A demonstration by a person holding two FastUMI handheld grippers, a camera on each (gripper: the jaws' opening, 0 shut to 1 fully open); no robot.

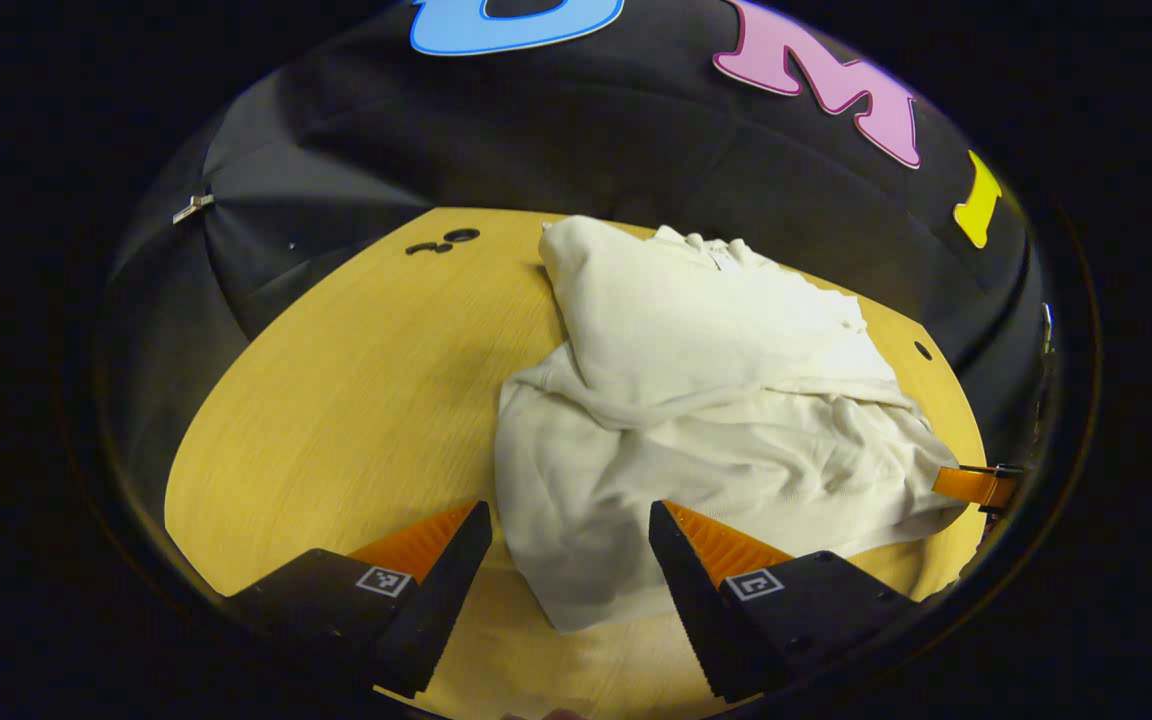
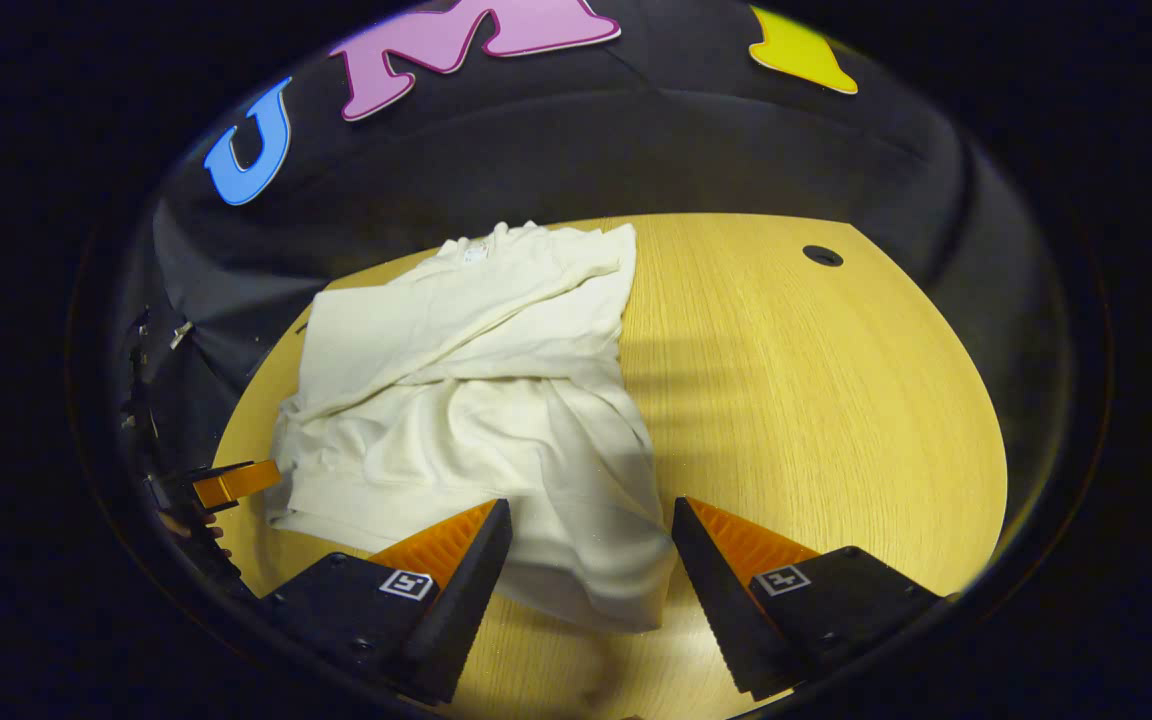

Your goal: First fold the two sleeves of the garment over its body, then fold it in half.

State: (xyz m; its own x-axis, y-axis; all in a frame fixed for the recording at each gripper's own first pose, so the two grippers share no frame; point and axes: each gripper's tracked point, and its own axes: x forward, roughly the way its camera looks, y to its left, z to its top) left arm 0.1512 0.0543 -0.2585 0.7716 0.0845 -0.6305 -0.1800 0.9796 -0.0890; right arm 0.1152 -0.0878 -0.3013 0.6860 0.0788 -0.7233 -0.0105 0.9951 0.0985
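A cream-white garment (image 1: 696, 400) lies bunched on the round wooden table (image 1: 356, 400), with a sleeve laid across its body and its collar at the far side. My left gripper (image 1: 569, 590) is open, its fingers straddling the garment's near left corner just above the cloth. In the right gripper view the same garment (image 2: 476, 400) lies left of centre. My right gripper (image 2: 591, 590) is open over the garment's near right corner. The other gripper (image 2: 231, 482) shows at the left edge of that view, and the right one's finger (image 1: 976, 485) shows at the left gripper view's right edge.
The wooden table (image 2: 816, 400) has bare surface to the right of the garment in the right gripper view and to the left in the left gripper view. Small dark holes (image 1: 451, 238) (image 2: 822, 255) sit near its far edge. Black cloth walls ring the table.
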